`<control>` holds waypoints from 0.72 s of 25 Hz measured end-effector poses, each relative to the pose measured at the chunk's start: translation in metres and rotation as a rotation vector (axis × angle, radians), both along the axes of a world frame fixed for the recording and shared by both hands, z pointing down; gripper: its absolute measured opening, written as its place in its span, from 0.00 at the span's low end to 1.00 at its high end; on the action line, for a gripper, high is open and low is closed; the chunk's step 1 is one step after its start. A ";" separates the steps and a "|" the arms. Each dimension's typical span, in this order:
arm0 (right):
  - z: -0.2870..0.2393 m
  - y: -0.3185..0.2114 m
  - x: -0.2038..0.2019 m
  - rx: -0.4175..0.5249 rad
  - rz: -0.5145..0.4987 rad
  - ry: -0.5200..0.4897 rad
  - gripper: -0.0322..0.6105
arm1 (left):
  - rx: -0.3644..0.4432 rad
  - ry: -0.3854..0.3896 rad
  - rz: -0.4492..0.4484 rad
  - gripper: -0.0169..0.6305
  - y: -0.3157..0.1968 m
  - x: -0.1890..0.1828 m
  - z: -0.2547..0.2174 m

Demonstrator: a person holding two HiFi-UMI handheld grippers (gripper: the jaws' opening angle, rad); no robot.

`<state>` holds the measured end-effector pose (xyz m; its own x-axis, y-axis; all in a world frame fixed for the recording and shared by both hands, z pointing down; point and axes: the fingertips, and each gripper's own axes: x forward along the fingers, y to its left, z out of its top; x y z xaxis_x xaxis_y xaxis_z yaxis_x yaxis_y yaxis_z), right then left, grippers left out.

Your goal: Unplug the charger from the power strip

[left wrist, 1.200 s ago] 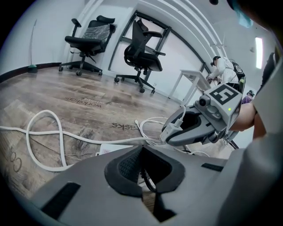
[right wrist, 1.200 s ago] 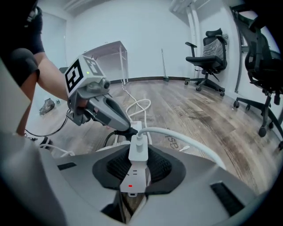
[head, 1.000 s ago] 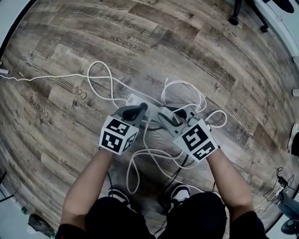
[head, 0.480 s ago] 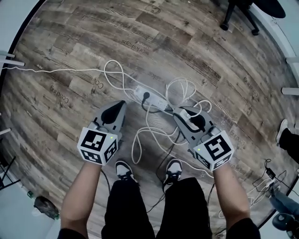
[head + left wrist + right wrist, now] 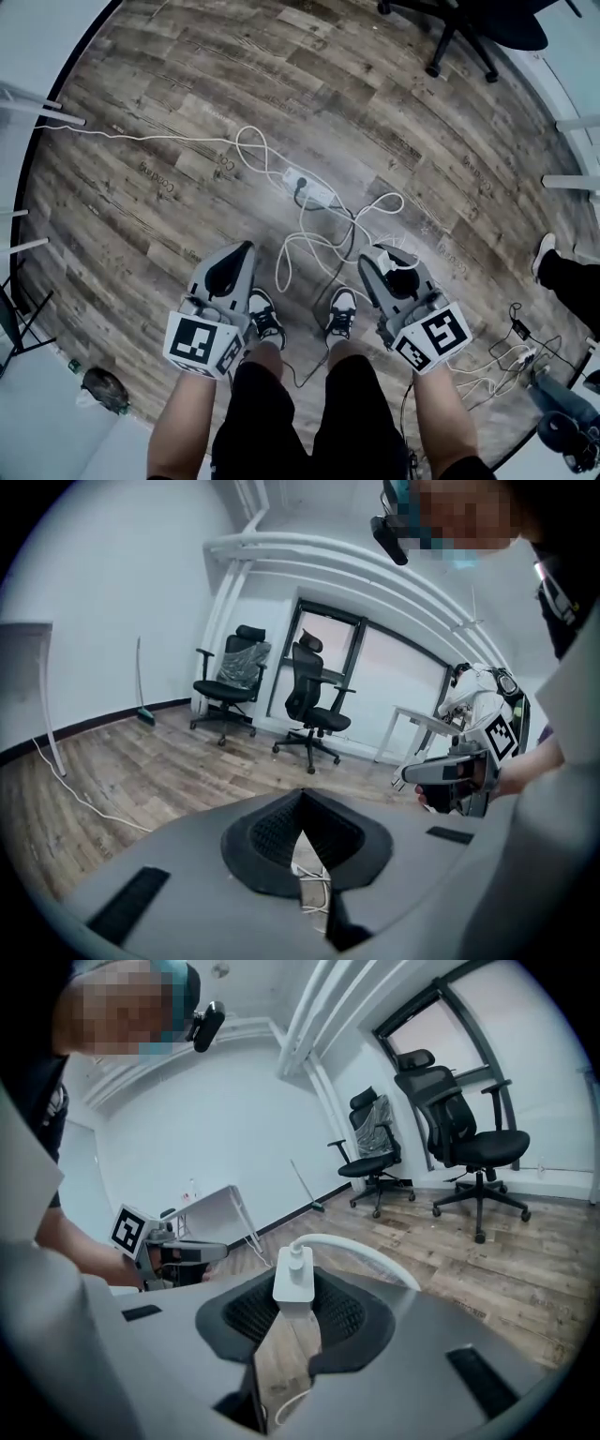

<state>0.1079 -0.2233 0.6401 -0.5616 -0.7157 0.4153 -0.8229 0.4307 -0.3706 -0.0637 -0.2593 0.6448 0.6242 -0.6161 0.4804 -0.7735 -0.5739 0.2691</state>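
1. Here, in the head view, a person stands on a wood-plank floor (image 5: 187, 112) with a handheld gripper in each hand. Both grippers are held out at lower centre of the frame, above the person's shoes (image 5: 262, 317).
2. The right gripper (image 5: 380, 258), lower right of centre, has its jaws pinching a white charger (image 5: 293, 1279). The pads press on the block's two flat sides, which looks like a firm hold for pulling.
3. The charger is in the air, well apart from the white power strip (image 5: 321, 195). The strip lies on the floor just above centre of the head view, with a black plug (image 5: 300, 185) in one socket (so the unplugging appears done).
4. In the right gripper view the charger stands upright at centre, with its long axis running along the line of the jaws. The end with the cable socket points up and away from the camera, and the prong end is hidden between the jaws.
5. Its white cable (image 5: 375, 1258) leaves that top end, arcs down to the right and passes out of sight behind the gripper body.
6. The left gripper (image 5: 246, 249), lower left of centre, has its jaws pressed together at the tips, gripping nothing. Only floor and loose white cable show through the gap beneath.
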 end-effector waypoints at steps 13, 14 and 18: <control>-0.297 0.029 0.023 0.224 0.120 -0.064 0.21 | 0.127 0.042 -0.158 0.05 0.036 -0.045 -0.282; -0.318 0.028 0.024 0.242 0.126 -0.057 0.21 | 0.140 0.046 -0.162 0.05 0.035 -0.047 -0.302; -0.401 0.037 0.033 0.318 0.127 -0.027 0.21 | 0.186 0.078 -0.164 0.05 0.046 -0.044 -0.378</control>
<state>0.1410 -0.1865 0.2392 -0.4672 -0.8720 0.1461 -0.8692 0.4227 -0.2565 -0.1075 -0.2131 0.2672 0.5396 -0.7855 0.3031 -0.8412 -0.4879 0.2332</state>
